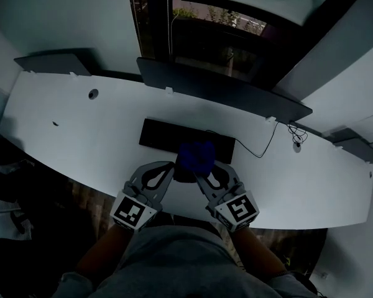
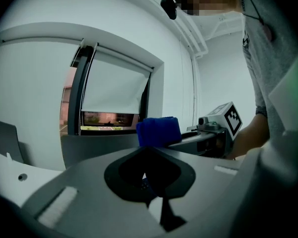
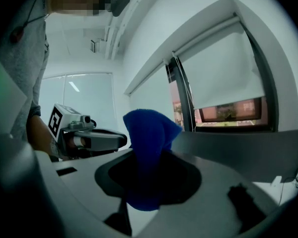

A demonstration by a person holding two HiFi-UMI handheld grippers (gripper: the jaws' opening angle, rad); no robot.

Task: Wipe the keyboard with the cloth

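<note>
The white counter [image 1: 62, 129] has a small round hole [image 1: 93, 94] near its left end. A black keyboard [image 1: 158, 135] lies in the middle of it, close to the person. The left gripper [image 1: 173, 168] points at the keyboard's near edge. Its jaws are drawn together, and nothing can be clearly made out between them. Just to their right, over the middle of the keyboard's near edge, is the blue cloth [image 1: 196, 156], bunched up. Whether it touches the keys cannot be told. The right gripper [image 1: 200, 177] has its jaws clamped on the lower part of the cloth, and the rest stands up in a fold above them. Further right, a thin black cable [image 1: 265, 146] runs across the counter from the keyboard towards the back edge.
</note>
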